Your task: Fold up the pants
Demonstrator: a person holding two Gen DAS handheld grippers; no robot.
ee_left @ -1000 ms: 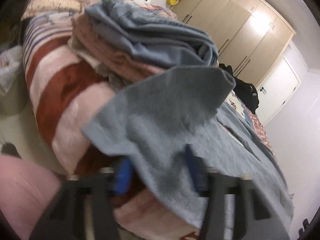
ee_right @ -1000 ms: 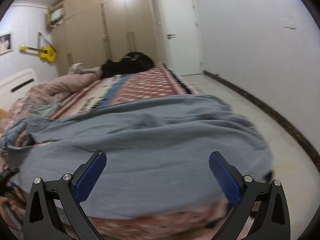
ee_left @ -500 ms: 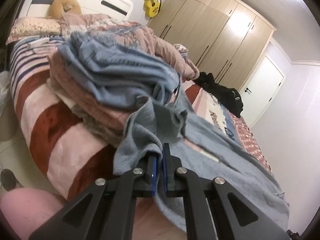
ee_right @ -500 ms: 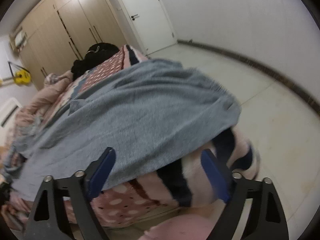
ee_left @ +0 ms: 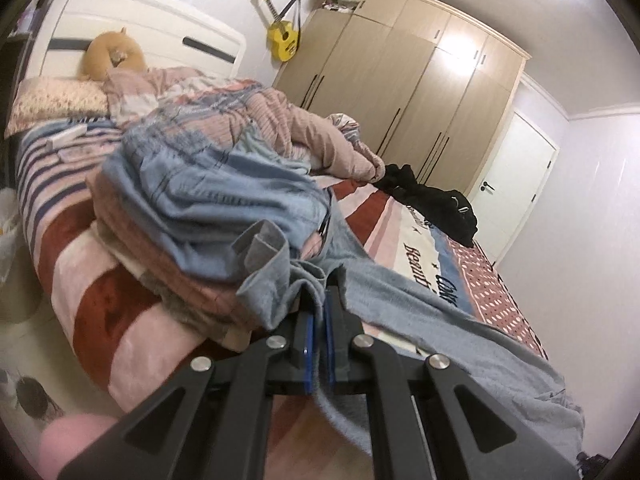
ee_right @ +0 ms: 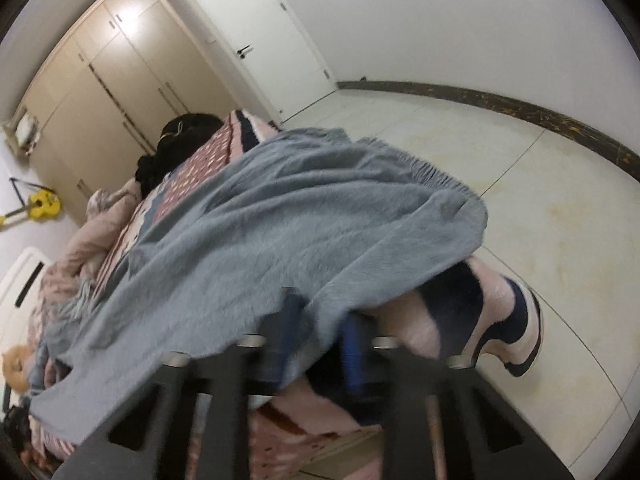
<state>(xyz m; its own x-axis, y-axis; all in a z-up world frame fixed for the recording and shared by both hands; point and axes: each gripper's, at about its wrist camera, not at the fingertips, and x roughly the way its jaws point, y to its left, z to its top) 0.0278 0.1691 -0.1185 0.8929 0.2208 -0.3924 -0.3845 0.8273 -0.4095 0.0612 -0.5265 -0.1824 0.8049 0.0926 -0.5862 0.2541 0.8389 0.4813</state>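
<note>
The grey-blue pants (ee_left: 420,304) lie stretched along the near edge of the bed (ee_left: 80,280), each end caught by one hand-held gripper. In the left wrist view the left hand-held gripper (ee_left: 317,320) has its blue pads pressed together on a bunched fold of the pants, and that end is lifted off the bed, with a cuff-like flap standing up just above the fingers. From there the cloth runs away across the bed toward the white door (ee_left: 516,196).

Beside the held end, further up the bed toward the headboard (ee_left: 140,28), sits a pile of clothes (ee_left: 208,208) with crumpled light-blue fabric on top and pink layers beneath. Past it is a rumpled pink quilt (ee_left: 280,120), and against the headboard rests an orange plush toy (ee_left: 108,54). A black garment (ee_left: 436,200) lies on the bed nearer the wardrobe (ee_left: 400,92), and a yellow ukulele (ee_left: 282,36) hangs on the wall beside the wardrobe.

In the right wrist view the right hand-held gripper (ee_right: 318,336) is closed down on the pants' lower edge, with the cloth (ee_right: 288,220) draped over and between its blurred blue pads. This end, with its gathered waistband, hangs over the bed corner above the tiled floor (ee_right: 520,200), where the striped blanket (ee_right: 500,312) folds down.
</note>
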